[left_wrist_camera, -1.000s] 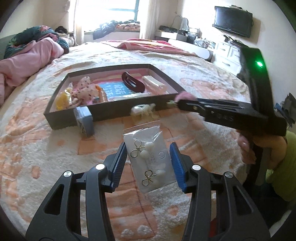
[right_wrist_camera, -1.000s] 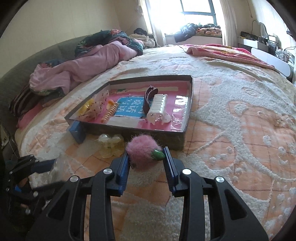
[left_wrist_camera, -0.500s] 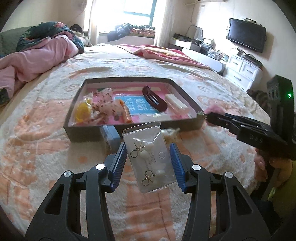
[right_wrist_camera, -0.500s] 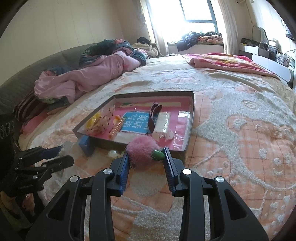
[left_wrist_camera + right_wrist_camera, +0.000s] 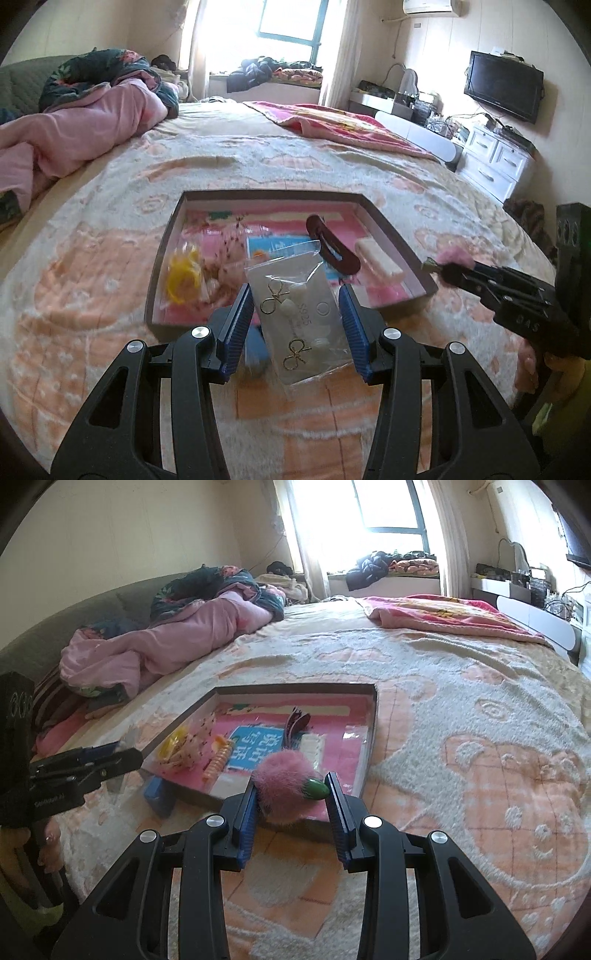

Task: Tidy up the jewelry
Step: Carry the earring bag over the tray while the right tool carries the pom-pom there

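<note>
Your left gripper [image 5: 297, 321] is clamped on a clear plastic earring packet [image 5: 301, 317], both blue pads pressed against its sides, and you're holding it in the air over the near edge of the tray [image 5: 395, 236]. Two gold bow-shaped earrings [image 5: 275, 299] show through the plastic, one above the other.

Your right gripper [image 5: 291, 803] is closed around a fluffy pink pom-pom [image 5: 284, 782] with a green tip [image 5: 317, 789] poking out toward the right finger. You've got it just above the tray's [image 5: 373, 734] near right corner; in the left wrist view that same pom-pom [image 5: 455, 255] sits off the tray's right rim.

The tray is a shallow dark-walled box with a pink floor, resting on the patterned bedspread [image 5: 480, 738]. Inside it you can see a dark red hair clip [image 5: 332, 249], a white comb-like piece [image 5: 378, 260], a yellow ring-shaped item [image 5: 183, 277], an orange spiral hair tie [image 5: 218, 760] and a spotted fabric piece [image 5: 192, 747].

A small blue box [image 5: 158, 795] lies on the bedspread, touching the tray's near wall on the left side. A rumpled pink quilt [image 5: 155, 646] is heaped at the far left of the bed.
</note>
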